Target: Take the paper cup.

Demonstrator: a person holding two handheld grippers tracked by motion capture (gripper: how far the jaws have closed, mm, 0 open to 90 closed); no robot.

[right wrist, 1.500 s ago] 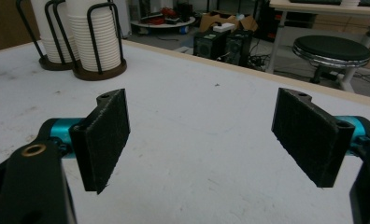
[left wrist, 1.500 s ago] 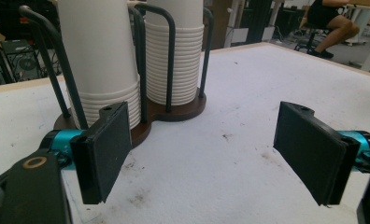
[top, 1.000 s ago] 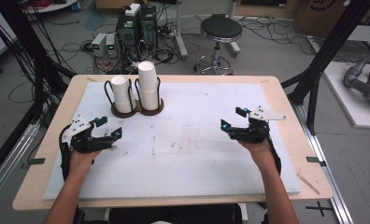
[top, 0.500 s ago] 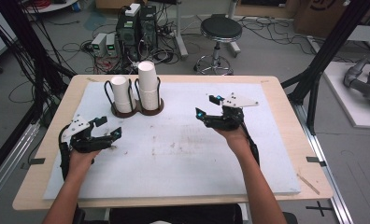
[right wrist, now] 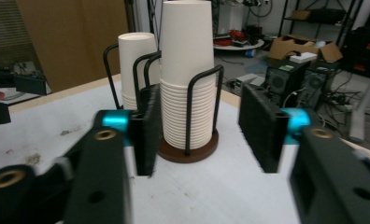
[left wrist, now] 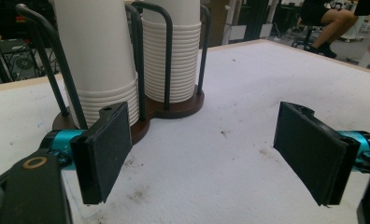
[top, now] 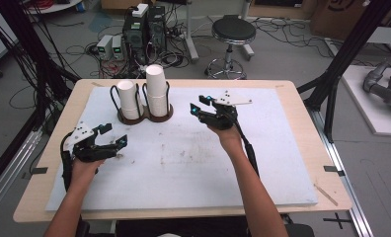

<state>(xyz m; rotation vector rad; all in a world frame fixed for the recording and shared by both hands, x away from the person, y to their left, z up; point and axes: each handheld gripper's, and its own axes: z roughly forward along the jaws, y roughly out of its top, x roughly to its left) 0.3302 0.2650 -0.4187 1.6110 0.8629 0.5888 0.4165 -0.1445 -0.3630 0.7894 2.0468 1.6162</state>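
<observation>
While the right tool points at the cups, this is how things stand on the bench:

Right tool: it hovers just beside the cup holder, and its jaws have just been closing. They are partly open with nothing between them; the pads touch no cup.

Taller cup stack: it stands upright in the holder's right ring, straight ahead of the right tool's jaws in the right gripper view.

Shorter cup stack: it stands upright in the left ring, beside the taller one.

Cup holder: brown base with black wire loops, at the far left part of the bench.

Left tool: low over the bench, near its left edge, jaws wide apart and empty, facing the holder.
</observation>
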